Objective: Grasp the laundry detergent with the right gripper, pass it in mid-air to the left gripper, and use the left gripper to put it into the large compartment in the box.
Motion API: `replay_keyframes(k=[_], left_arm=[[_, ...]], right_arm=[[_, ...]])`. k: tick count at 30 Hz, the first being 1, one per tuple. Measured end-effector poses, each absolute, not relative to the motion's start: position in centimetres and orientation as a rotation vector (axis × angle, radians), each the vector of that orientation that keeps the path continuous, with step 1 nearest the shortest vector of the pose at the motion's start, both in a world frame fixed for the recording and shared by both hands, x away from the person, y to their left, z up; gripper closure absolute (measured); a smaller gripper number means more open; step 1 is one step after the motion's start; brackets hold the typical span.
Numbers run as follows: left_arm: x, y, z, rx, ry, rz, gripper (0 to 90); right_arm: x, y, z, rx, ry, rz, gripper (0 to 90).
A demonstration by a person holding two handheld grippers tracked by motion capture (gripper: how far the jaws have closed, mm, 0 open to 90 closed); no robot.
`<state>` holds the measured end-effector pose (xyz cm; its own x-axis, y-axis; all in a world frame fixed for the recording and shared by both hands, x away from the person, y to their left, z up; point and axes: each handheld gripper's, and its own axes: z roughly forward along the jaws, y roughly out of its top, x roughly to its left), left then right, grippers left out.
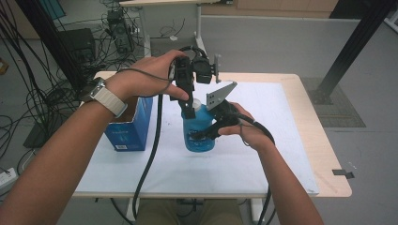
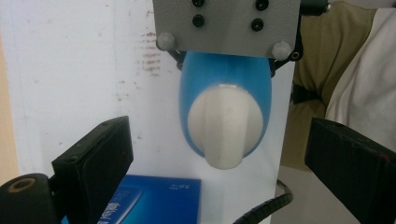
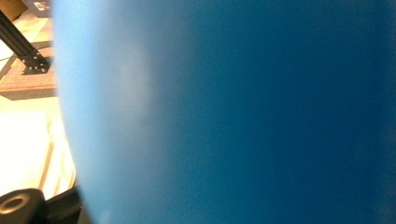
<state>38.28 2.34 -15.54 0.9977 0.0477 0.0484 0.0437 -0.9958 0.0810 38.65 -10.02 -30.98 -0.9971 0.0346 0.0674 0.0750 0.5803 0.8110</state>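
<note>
A blue bottle (image 1: 197, 136) with a white cap (image 1: 197, 102) stands upright in the middle of the white table top (image 1: 263, 164). My right gripper (image 1: 205, 133) comes in from the right, shut on the bottle's body; the right gripper view is pressed close against the blue bottle wall (image 3: 233, 112). My left gripper (image 1: 188, 108) hangs over the bottle, pointing down. In the left gripper view it (image 2: 222, 163) stands open, its jaws wide apart on either side of the cap (image 2: 224, 130) and apart from it. The right gripper's grey plate (image 2: 226, 23) covers part of the bottle (image 2: 224, 74).
A blue carton (image 1: 129, 129) stands left of the bottle, under my left forearm, and its top shows in the left gripper view as well (image 2: 159, 198). A black cable (image 1: 150, 154) trails off the table's front edge. Cables and equipment (image 1: 84, 42) lie on the floor at the back left.
</note>
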Motion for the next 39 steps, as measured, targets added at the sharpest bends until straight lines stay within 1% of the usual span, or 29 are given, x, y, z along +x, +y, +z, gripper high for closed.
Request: replay_keyframes(k=[39], left_arm=[[38.30,2.48,-15.85,3.058,0.069,0.092,8.2]], right_arm=[[38.65,-10.10,-31.05,-0.106,-2.761,-1.406,43.9]])
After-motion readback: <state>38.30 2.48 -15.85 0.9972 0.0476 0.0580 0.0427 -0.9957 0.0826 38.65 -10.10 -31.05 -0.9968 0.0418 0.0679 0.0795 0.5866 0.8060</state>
